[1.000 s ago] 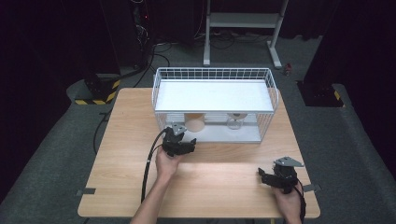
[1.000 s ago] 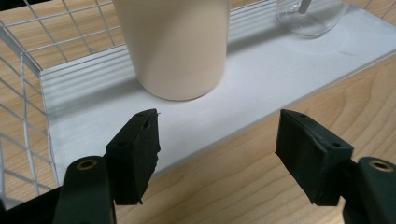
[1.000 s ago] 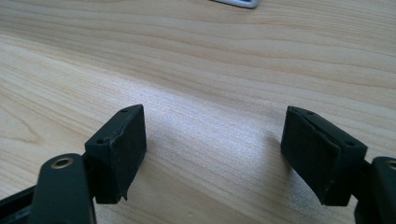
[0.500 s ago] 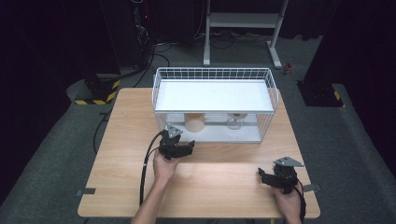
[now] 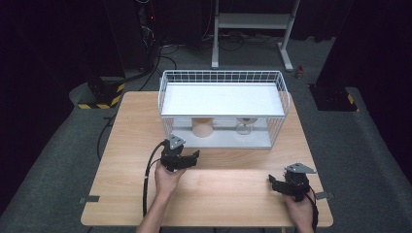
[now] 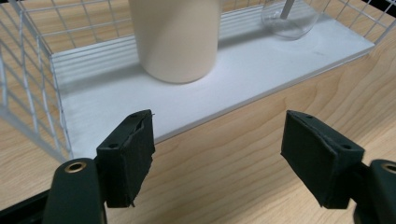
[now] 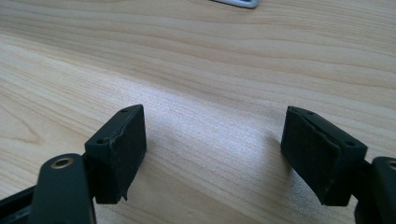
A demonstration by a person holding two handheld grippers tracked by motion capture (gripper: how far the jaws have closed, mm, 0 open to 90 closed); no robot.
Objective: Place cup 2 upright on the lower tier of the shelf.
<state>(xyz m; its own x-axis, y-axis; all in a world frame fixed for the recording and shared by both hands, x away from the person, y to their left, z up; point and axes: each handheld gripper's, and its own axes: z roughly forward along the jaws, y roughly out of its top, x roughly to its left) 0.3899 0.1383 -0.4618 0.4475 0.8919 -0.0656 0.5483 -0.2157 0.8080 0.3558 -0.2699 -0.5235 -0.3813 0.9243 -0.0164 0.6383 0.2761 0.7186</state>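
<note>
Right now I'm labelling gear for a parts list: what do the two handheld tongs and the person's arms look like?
Both the left black handheld tongs and the right black handheld tongs carry a grey three-cornered plate on top. Each has two blocky black padded fingers with small screw holes, on arms with a brass-ringed hole. A black cable trails from the left one. The forearms are bare, no sleeves.

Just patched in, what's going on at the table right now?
A person holds a gripper in each hand over a light wooden table. The left gripper, jaws open and empty, faces the lower shelf of a white wire rack, where a cream cylindrical cup and a clear glass stand. The right gripper, also open and empty, sits low over bare tabletop.
</note>
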